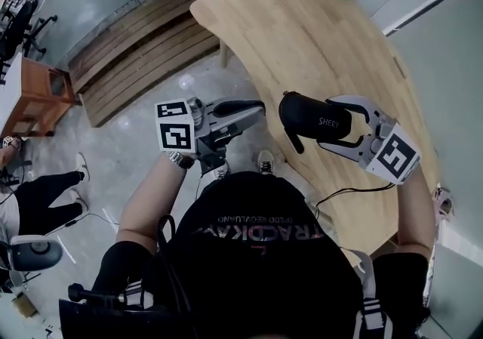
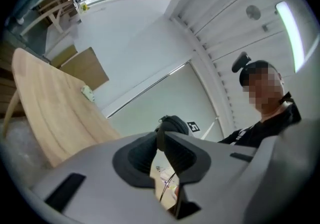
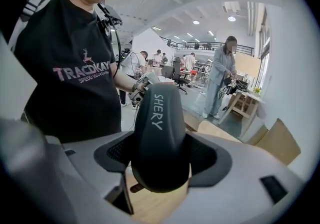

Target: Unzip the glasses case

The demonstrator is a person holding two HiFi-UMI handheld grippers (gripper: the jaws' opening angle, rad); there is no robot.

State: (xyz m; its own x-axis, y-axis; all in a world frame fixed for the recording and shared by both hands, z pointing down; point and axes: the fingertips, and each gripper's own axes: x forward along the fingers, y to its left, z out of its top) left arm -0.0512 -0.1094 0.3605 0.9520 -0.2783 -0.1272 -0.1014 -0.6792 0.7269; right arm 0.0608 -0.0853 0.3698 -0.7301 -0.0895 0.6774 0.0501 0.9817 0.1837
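Right gripper view: my right claw (image 3: 161,154) pinches the black glasses case (image 3: 157,118) across its width, with the free end sticking out past the pads toward my chest. The case is up in the air, off the tabletop (image 1: 302,20), by its near left edge. My left claw (image 2: 161,140) is pressed together with nothing between the pads. Its tip is just beside the case's free end, not touching.

I can't make out the zip pull in any view. A dark tail (image 1: 296,141) hangs under the case end and could be the pull or a strap.

Step in hand, as I judge it: get hold of the pull. To do it well:
- Hold the right pinch firm on the body and clear of the zip seam, so the lid can part.
- Spread the left claw a little and take only the tab.
- Draw the tab along the seam, not away from it.

Risk: the case twists in the pads.
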